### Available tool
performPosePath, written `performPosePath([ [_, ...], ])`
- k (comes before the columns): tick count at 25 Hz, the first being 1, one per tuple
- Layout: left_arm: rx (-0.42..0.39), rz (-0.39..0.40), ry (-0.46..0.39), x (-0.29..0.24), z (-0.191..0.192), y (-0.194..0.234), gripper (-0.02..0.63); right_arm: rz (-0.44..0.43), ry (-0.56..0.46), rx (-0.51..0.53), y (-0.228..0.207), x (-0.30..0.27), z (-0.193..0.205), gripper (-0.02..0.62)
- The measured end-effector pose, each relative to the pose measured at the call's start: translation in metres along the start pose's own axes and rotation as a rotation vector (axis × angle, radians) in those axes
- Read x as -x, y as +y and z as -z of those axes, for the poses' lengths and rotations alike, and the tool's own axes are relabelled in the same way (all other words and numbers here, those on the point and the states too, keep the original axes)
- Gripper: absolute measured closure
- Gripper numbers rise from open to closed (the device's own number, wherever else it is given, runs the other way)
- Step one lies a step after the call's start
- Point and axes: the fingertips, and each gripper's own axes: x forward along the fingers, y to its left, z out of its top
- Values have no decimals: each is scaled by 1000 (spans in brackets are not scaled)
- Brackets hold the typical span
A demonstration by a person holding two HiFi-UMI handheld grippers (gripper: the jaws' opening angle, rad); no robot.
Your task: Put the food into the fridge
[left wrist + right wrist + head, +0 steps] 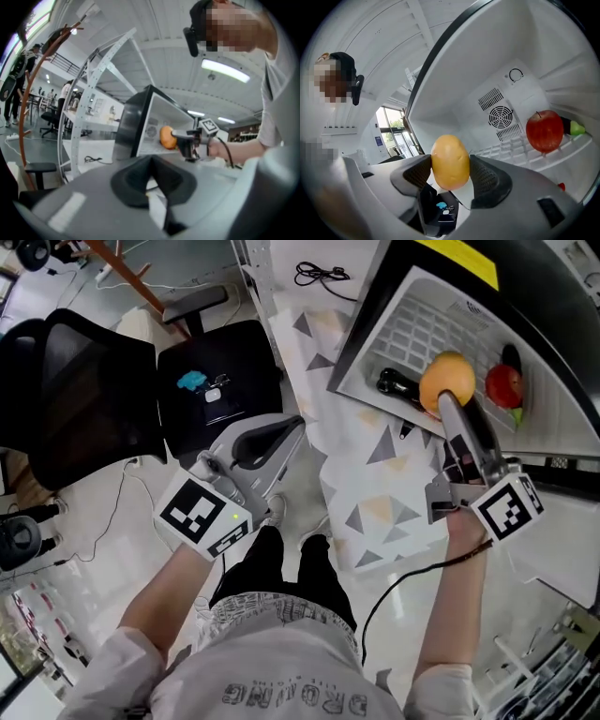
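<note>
My right gripper (448,399) is shut on a yellow-orange potato (447,379) and holds it at the open front of a small fridge (424,261), above its white wire shelf (412,329). The right gripper view shows the potato (450,161) squeezed between both pads, with the fridge's back wall (506,93) beyond. A red apple (503,385) (544,131) rests on the shelf, with a green item (577,127) behind it and a dark object (398,382) at the left. My left gripper (281,432) (151,165) is shut on nothing and hangs over the floor beside a chair.
A black office chair (220,362) stands at the left, with a blue item (192,381) on its seat. A patterned mat (375,512) lies before the fridge. A black cable (322,276) lies on the floor further off. My legs and shoes (281,512) are below.
</note>
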Motion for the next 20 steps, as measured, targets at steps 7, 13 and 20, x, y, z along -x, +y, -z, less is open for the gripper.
performPosePath([
  [7,-8,-16,-25,-17,2,5,598,2,47,115,-19,-23,-8,336],
  [13,8,-40,-29,-22,12,9,598,6,91,202,-35,-38,-14,336],
  [20,40,-61,-28,-23,27,12,598,40,171,356,-49,-56,-13,336],
])
